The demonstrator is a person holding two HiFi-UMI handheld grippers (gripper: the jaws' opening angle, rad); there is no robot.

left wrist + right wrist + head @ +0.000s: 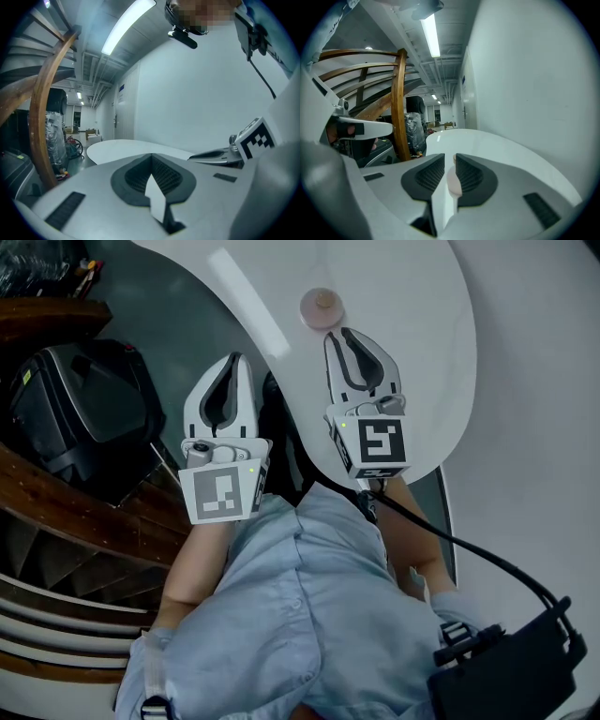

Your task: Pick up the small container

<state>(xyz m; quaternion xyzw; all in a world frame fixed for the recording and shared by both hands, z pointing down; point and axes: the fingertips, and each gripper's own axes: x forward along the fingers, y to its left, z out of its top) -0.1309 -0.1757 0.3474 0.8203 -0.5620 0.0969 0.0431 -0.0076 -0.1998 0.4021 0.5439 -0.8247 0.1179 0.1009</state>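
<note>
Fingers [335,357] near container [322,307] on white table [417,315]

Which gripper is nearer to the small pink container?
Right. The right gripper points at the small pink container, just short of it; the left gripper is farther, to its lower left in the head view.

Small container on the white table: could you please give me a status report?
Left tool shut, empty. Right tool slightly open, empty, just short of the small container. Container sits on table, path clear.

Pink container [322,307], wht table [412,306]
</note>
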